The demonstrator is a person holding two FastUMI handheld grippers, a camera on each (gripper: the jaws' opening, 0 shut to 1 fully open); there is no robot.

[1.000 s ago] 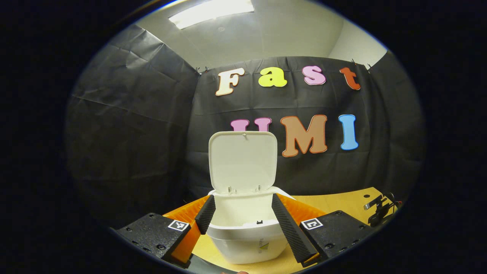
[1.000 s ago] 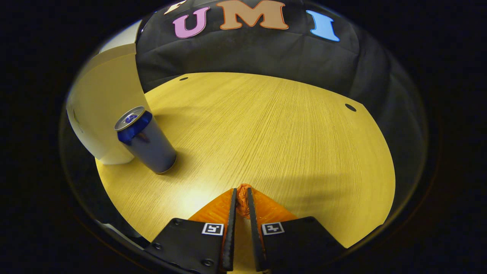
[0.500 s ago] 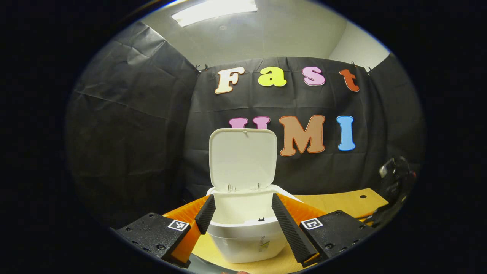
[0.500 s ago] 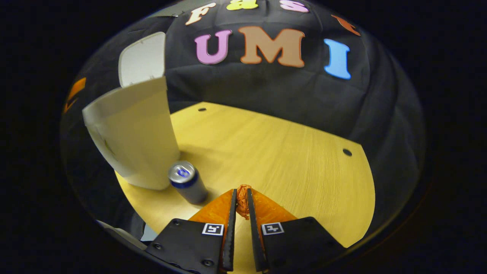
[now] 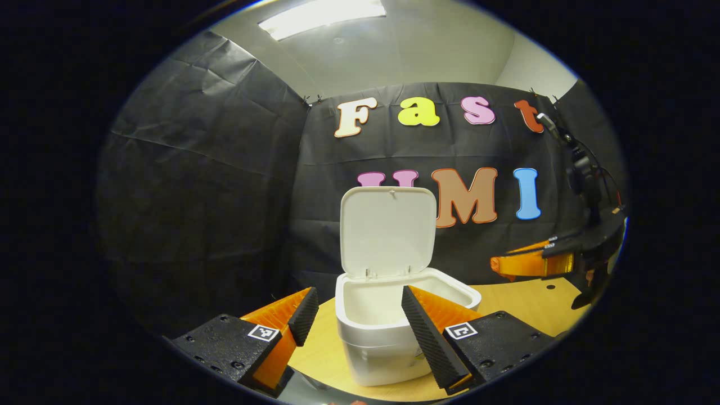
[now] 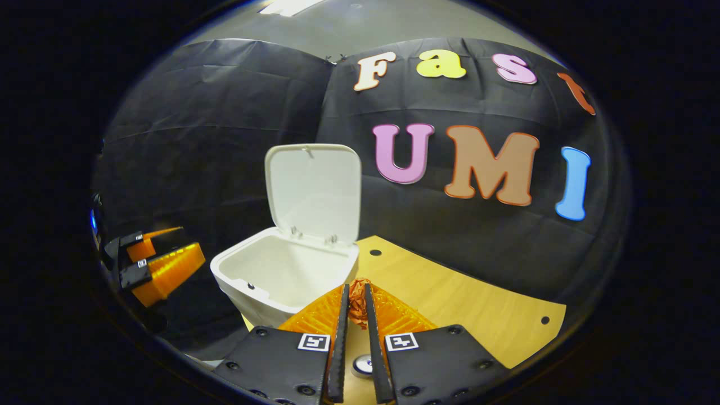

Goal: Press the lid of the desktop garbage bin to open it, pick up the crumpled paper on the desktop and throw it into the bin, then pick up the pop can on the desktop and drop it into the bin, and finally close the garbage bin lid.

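Now the right gripper (image 6: 353, 306), low centre of the right gripper view, pinches the crumpled orange paper (image 6: 356, 299) just beside the open white plastic bin (image 6: 264, 292). Next: carry it over the opening, release. The left gripper (image 5: 357, 315) is spread wide, empty.

The bin (image 6: 284, 270) mouth gapes free beneath its upright lid (image 6: 313, 188), which walls off the far side.
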